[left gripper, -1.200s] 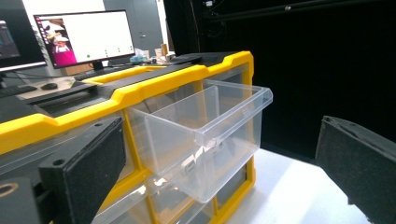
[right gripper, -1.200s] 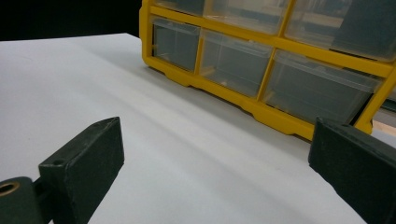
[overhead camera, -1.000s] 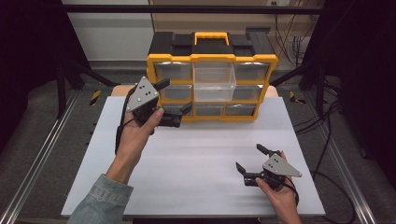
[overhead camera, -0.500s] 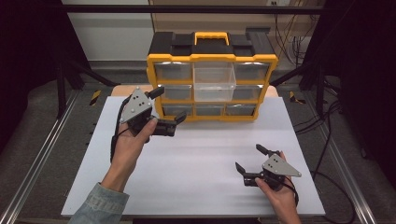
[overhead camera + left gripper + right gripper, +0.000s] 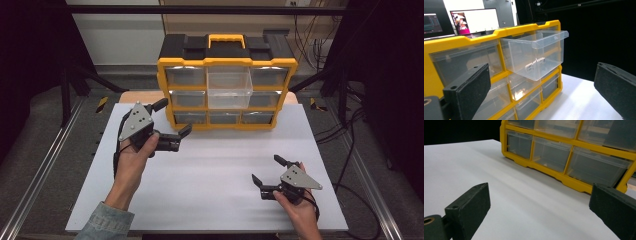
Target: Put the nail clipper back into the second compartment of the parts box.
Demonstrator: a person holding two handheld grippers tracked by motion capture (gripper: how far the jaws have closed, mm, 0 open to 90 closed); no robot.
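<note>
A yellow and black drawer cabinet [image 5: 227,90] stands at the far middle of the white table [image 5: 210,175]. Its top middle clear drawer [image 5: 229,89] is pulled out, and in the left gripper view this drawer [image 5: 534,56] holds a small white part [image 5: 535,64]. My left gripper [image 5: 172,119] is open, held just left of the cabinet's lower front, with nothing between its jaws. My right gripper [image 5: 267,171] is open low over the near right of the table, jaws pointing left. In the right gripper view the cabinet's bottom row of drawers [image 5: 554,153] lies ahead.
Black frame bars and cables run along both sides of the table. A monitor [image 5: 475,21] shows behind the cabinet in the left gripper view. Bare white table surface stretches between the two grippers.
My left gripper has drawn back from the cabinet, down and to the left, staying open. The right gripper has not moved.
</note>
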